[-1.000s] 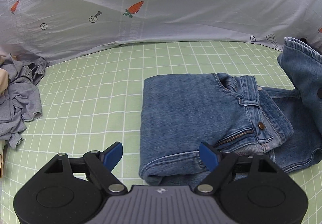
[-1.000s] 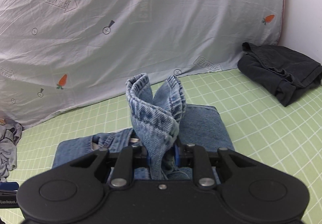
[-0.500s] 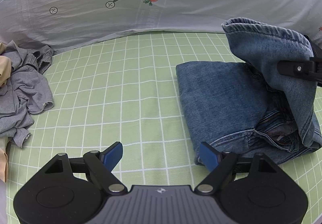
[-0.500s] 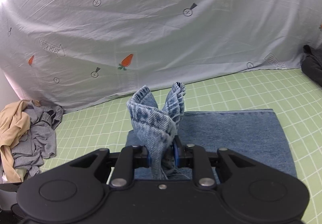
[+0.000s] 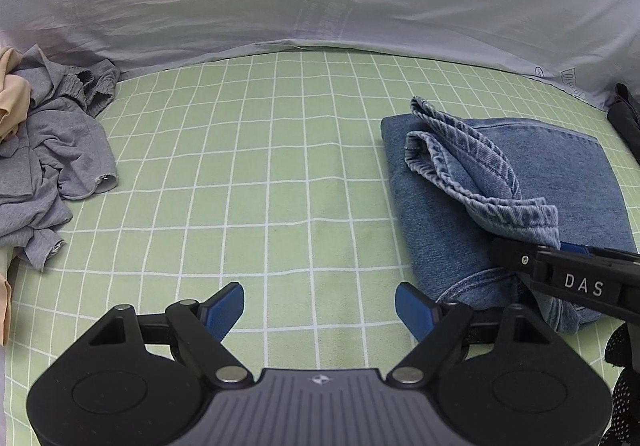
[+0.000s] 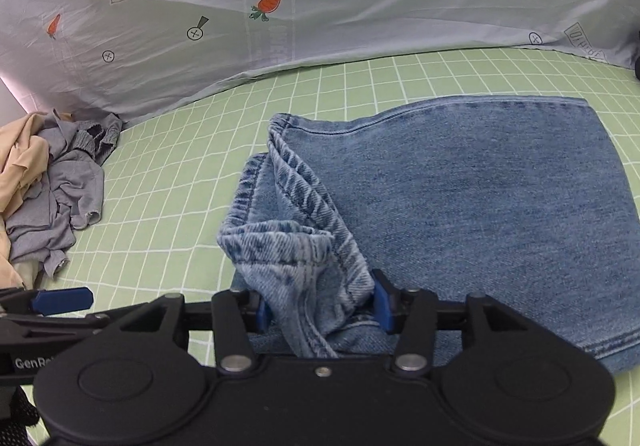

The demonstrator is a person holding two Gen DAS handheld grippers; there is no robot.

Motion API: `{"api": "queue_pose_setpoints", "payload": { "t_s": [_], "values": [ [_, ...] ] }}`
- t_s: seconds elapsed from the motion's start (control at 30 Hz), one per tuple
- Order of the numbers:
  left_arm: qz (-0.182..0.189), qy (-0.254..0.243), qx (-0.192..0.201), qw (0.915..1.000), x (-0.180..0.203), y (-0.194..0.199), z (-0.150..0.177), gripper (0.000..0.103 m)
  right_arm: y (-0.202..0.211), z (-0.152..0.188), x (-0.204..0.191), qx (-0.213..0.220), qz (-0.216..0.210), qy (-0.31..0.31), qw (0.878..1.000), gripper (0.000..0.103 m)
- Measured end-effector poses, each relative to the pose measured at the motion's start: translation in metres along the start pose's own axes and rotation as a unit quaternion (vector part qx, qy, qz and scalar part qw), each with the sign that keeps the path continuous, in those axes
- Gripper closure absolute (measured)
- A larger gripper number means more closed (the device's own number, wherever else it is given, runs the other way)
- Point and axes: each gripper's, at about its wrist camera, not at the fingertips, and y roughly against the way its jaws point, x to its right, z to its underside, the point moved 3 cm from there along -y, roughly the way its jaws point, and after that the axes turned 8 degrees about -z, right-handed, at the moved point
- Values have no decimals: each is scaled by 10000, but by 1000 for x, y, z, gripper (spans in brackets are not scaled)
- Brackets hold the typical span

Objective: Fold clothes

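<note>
Denim in faded blue is what I see first: the folded pair of blue jeans (image 6: 480,205) lies flat on the green bedsheet with a white grid (image 5: 260,173), as a neat rectangle. In the left wrist view the jeans are on the right side of the sheet. One part is not flat: the stitched hem end of a trouser leg (image 6: 292,246) stands up from the near left corner of the rectangle, bunched and open like a small tube.

My right gripper (image 6: 320,310) has this hem end between its blue pads (image 6: 382,306). The jaws are pressed in on the cloth from both sides, so it is grasping the denim. The left wrist view shows the same gripper from the side, low over the near edge of the jeans, with the hem rising out of it.

My left gripper (image 5: 320,304) is to the left of the jeans, over bare sheet. Its jaws are spread wide with nothing between them, and its right blue pad (image 5: 414,310) is just beside the near left corner of the denim.

Farther left, at the edge of the sheet, a crumpled pile of grey clothes (image 5: 52,165) lies together with a beige garment (image 6: 22,161). Behind everything hangs a pale grey cloth printed with orange carrots (image 5: 360,5). At the far right edge a dark garment (image 5: 626,117) is only partly visible.
</note>
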Motion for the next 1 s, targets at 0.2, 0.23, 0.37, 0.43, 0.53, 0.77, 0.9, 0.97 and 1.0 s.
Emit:
{"api": "queue_pose_setpoints", "payload": {
  "t_s": [0.2, 0.23, 0.37, 0.43, 0.53, 0.77, 0.9, 0.97, 1.0],
  "values": [
    [-24, 26, -8, 10000, 9, 6, 3, 20, 19, -1, 7, 129, -314, -252, 9991, 31],
    [-37, 30, -12, 10000, 12, 8, 4, 20, 22, -1, 8, 151, -367, -294, 9988, 29],
    [-89, 46, -25, 9999, 24, 14, 7, 20, 38, -3, 18, 298, -407, -337, 9982, 14],
    [-87, 57, -12, 9999, 32, 19, 7, 20, 48, -5, 25, 410, -324, -281, 9982, 7],
    [-42, 72, 27, 10000, 46, 26, 7, 19, 63, -7, 37, 576, -198, -198, 9979, 4],
    [16, 129, 41, 9999, 86, 31, 4, 18, 77, -10, 88, 425, 283, -332, 9981, 3],
    [35, 298, 45, 9995, 97, 23, -8, 18, 83, -16, 118, 389, 510, -395, 9972, 2],
    [99, 368, 136, 9992, 99, 22, -17, 18, 80, -20, 131, 326, 619, -436, 9966, 1],
    [142, 398, 199, 9989, 100, 23, -21, 18, 79, -22, 138, 293, 675, -456, 9962, 1]
  ]
}}
